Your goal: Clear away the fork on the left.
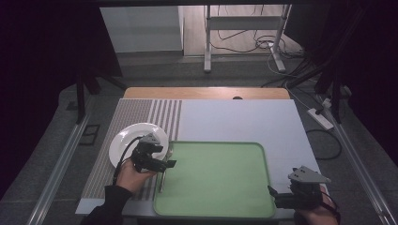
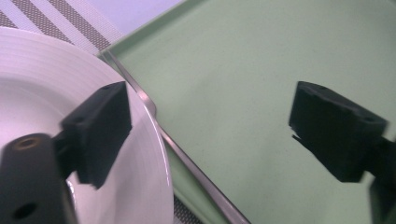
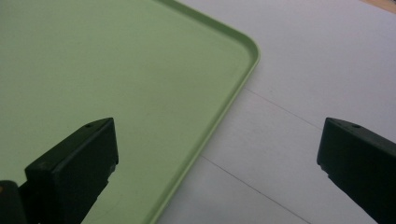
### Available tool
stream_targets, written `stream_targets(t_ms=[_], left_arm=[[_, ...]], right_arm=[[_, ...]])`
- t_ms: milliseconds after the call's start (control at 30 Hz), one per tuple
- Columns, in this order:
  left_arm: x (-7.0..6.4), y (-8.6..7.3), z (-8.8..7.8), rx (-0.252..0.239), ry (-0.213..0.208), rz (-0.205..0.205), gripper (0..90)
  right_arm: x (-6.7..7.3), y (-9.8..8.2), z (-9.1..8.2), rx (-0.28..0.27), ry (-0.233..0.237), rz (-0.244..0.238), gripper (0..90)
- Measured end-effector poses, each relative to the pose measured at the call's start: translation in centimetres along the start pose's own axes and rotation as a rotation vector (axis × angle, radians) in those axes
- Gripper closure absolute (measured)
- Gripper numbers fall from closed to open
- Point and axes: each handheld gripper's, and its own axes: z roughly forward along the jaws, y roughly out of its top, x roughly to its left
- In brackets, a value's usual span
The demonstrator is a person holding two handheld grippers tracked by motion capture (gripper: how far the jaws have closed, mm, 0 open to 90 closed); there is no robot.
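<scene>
Your left gripper [image 1: 162, 161] hovers over the seam between the white plate [image 1: 126, 140] and the green tray [image 1: 216, 178], jaws spread wide, nothing pinched. No earlier frame, so only the spread is noted. The metal utensil [image 2: 187, 161] lies along the tray's left rim, at 3 o'clock of the plate, between the two pads in the left gripper view. The plate sits on the striped mat [image 1: 141, 112], at 9 o'clock of the tray. Your right gripper [image 1: 281, 199] rests at the tray's 4 o'clock corner, jaws spread, straddling the rim, gripping nothing.
</scene>
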Motion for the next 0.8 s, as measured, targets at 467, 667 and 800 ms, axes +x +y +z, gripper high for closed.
stream_targets(t_ms=[467,667,800], left_arm=[[0.8,-1.5,-1.5,-0.029,-0.019,-0.021,0.0],[0.9,-1.9,-2.0,-0.053,-0.009,-0.027,0.0],[0.8,-2.3,-2.3,-0.057,0.001,-0.022,0.0]], right_arm=[[0.0,0.0,0.0,0.000,0.000,0.003,0.0],[0.0,0.0,0.0,0.002,0.001,0.000,0.0],[0.0,0.0,0.0,0.000,0.000,0.002,0.0]])
